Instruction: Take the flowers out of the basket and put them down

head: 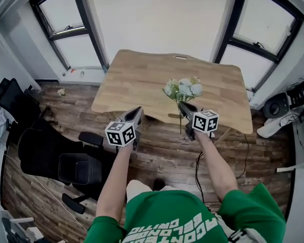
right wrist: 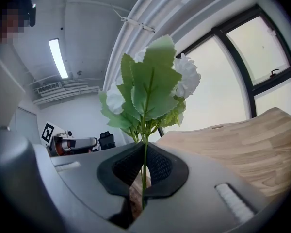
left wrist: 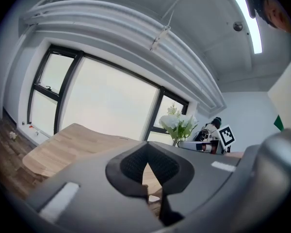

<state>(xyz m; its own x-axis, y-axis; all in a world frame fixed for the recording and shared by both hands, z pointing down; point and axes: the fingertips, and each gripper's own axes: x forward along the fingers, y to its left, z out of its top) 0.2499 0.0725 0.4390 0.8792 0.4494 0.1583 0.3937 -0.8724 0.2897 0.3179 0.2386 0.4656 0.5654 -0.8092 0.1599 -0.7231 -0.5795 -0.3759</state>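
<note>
A bunch of white flowers (head: 183,88) with green leaves stands upright over the near edge of the wooden table (head: 137,80). My right gripper (head: 183,106) is shut on its thin green stem, which hangs down below the jaws. In the right gripper view the flowers (right wrist: 150,91) rise straight up from the shut right gripper (right wrist: 143,178). My left gripper (head: 139,110) hovers to the left at the table's near edge. In its own view the left gripper (left wrist: 148,178) has its pads together with nothing between them. No basket is in view.
Two black office chairs (head: 45,151) stand on the wood floor at the left. A round black device (head: 278,105) and cables lie at the right by the window. A black cable (head: 197,171) hangs below the table's edge.
</note>
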